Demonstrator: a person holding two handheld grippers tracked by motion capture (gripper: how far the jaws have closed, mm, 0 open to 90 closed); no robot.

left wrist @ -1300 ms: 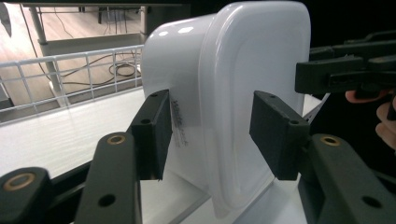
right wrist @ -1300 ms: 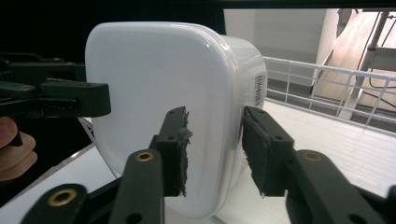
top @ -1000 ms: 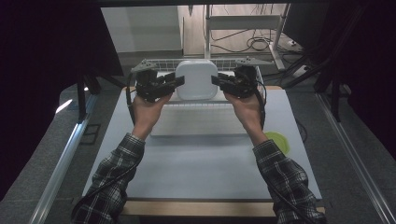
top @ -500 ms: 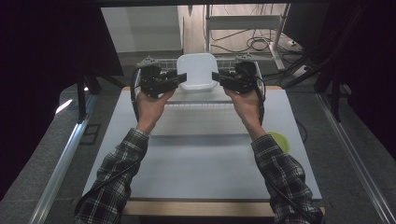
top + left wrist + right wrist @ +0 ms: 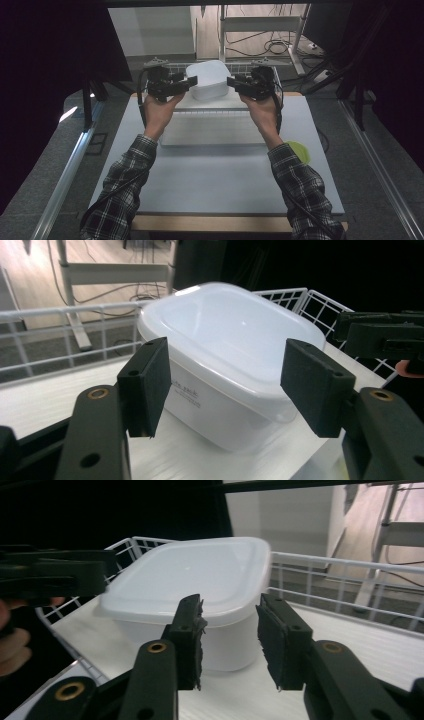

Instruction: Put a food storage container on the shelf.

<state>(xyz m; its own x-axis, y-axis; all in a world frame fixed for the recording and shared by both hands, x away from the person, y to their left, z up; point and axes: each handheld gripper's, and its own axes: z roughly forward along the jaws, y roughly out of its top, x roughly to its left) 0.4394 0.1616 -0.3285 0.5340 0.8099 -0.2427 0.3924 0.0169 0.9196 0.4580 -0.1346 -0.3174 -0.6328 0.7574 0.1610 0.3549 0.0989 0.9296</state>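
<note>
High view first: the lidded white plastic container (image 5: pixel 208 80) is seen set down in the white wire basket (image 5: pixel 177 66) at twelve o'clock on the table (image 5: pixel 220 175), where a second ago it was carried between the two grippers, nearer the person.

The left gripper (image 5: pixel 189 82) sits at its nine o'clock side; its jaws have just been opening, and in the left gripper view the pads (image 5: pixel 146 385) stand clear of the container (image 5: pixel 225 360), with nothing gripped.

The right gripper (image 5: pixel 234 82) is at three o'clock; its jaws are parted and empty, just short of the container's wall (image 5: pixel 200 595).

A placement appears to be finished, with release under way.

The basket's far rail is lost against the dark backdrop, the container's contents are hidden by the lid, and a yellow-green object (image 5: pixel 299 150) at four o'clock is partly covered by the right sleeve.
</note>
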